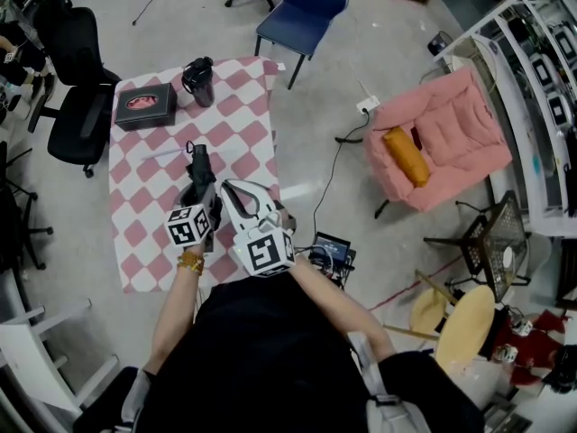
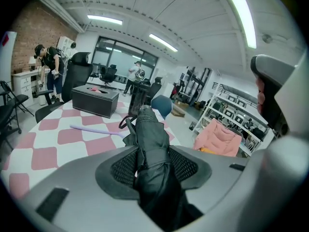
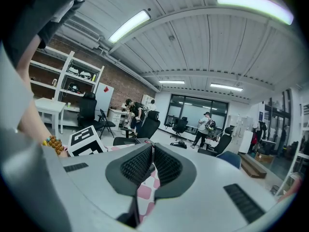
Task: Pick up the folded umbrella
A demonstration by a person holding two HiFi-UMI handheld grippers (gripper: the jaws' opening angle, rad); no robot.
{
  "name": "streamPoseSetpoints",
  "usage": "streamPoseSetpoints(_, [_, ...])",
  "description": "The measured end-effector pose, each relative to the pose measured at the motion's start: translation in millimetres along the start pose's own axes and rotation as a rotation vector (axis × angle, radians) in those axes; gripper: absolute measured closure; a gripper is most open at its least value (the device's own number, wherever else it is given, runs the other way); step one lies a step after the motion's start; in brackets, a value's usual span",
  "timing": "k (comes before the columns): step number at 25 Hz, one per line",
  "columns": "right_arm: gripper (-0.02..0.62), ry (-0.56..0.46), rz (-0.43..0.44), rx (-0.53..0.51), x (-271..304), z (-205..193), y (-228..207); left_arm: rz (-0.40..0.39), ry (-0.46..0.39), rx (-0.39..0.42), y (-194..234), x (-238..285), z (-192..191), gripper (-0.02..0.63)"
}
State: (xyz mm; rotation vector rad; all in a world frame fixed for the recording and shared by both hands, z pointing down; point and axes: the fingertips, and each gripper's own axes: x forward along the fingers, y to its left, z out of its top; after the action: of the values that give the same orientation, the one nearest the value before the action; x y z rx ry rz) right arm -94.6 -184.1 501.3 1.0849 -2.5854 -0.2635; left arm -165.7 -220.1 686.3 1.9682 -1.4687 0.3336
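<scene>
The ribbed black pads (image 2: 120, 167) of the left gripper (image 2: 153, 170) are clamped on the black folded umbrella (image 2: 150, 129), low centre of its view, with the strapped end jutting forward. Its crinkled fabric looks soft and probably slippery over a stiff core, and light, so this mid-body hold seems sound. The right gripper (image 3: 151, 162) has its pads pressed together on nothing. Below lies the pink-and-white chequered tablecloth (image 1: 144, 183).

Pink-white checkered table (image 1: 144, 233): black box (image 1: 145, 106), dark bottle (image 1: 199, 80) at far end; thin purple rod (image 1: 162, 154) mid-surface.
</scene>
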Motion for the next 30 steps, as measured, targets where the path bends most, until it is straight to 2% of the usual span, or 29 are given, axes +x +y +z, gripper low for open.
streamPoseSetpoints(30, [0.577, -0.026, -0.017, 0.0, -5.0, 8.1, -6.3, -0.086, -0.255, 0.101, -56.5, -56.8, 104.9, 0.405])
